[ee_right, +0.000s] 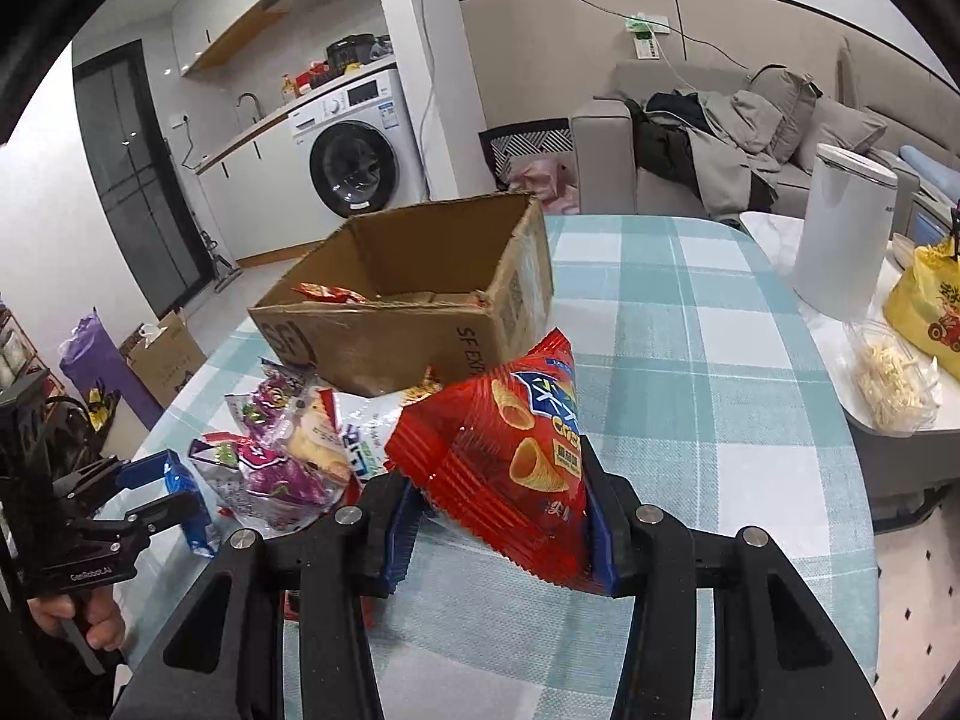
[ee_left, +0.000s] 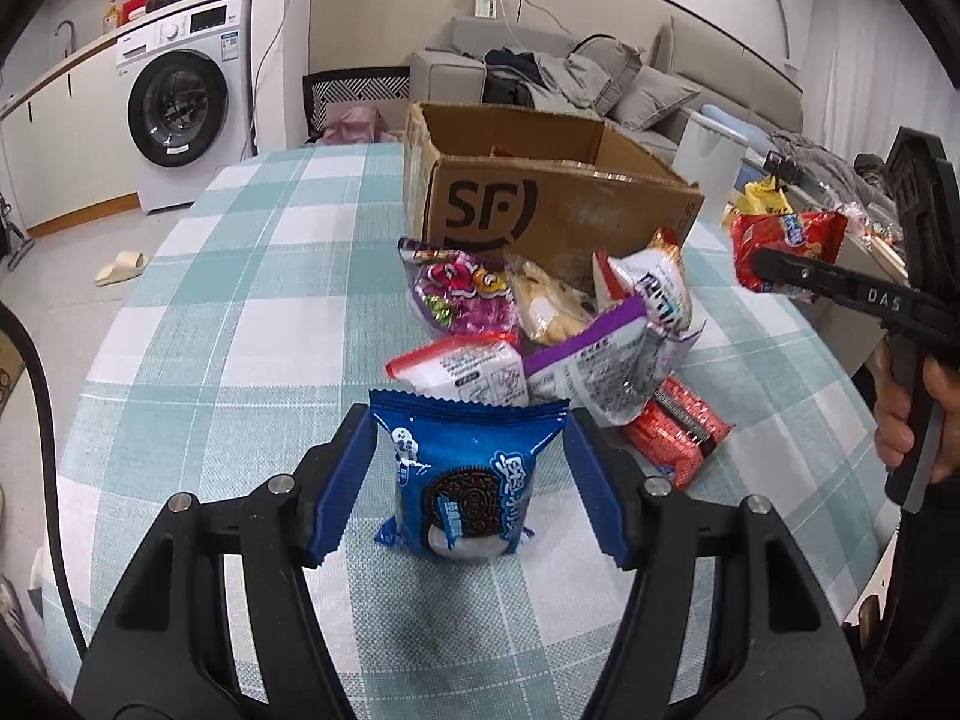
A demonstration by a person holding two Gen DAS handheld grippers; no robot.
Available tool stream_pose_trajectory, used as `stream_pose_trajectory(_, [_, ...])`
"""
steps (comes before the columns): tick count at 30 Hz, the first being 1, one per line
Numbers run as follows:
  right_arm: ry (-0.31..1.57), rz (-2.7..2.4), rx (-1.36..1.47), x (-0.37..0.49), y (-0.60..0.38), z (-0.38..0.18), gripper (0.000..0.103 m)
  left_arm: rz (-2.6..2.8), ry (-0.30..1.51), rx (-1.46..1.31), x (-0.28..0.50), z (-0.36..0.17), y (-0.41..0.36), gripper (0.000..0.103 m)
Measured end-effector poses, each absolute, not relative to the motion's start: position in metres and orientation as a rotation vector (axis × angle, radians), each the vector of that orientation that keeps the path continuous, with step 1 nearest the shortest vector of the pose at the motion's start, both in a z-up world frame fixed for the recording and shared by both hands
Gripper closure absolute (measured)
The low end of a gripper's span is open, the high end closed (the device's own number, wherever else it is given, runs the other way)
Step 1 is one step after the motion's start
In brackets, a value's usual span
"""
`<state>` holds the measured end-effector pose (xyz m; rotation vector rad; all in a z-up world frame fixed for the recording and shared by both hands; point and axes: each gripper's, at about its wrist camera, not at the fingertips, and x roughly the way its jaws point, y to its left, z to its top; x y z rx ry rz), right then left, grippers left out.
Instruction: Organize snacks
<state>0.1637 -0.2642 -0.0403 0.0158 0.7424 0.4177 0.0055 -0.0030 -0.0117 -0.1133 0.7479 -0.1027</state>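
Note:
My left gripper point(ee_left: 471, 438) is shut on a blue cookie packet point(ee_left: 462, 480), held upright just above the checked tablecloth point(ee_left: 240, 312). My right gripper point(ee_right: 498, 516) is shut on a red bag of cone crisps point(ee_right: 510, 438), lifted off the table; in the left wrist view that bag point(ee_left: 786, 240) hangs at the right. A pile of snack packets point(ee_left: 540, 324) lies between the grippers, in front of the open cardboard box point(ee_right: 384, 336). A red packet point(ee_right: 324, 294) lies inside the box.
A red wafer packet point(ee_left: 672, 432) lies at the pile's right. Beyond the table's right edge a side table holds a white cylindrical bin point(ee_right: 840, 228), a yellow bag point(ee_right: 924, 300) and a clear tub of food point(ee_right: 894, 384). A sofa and a washing machine stand behind.

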Motion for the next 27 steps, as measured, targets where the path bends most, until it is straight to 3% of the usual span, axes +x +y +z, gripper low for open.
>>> stream_pose_trajectory(27, [0.678, 0.53, 0.033, 0.144, -0.238, -0.024, 0.056, -0.139, 0.593, -0.091, 0.008, 0.05, -0.012, 0.041])
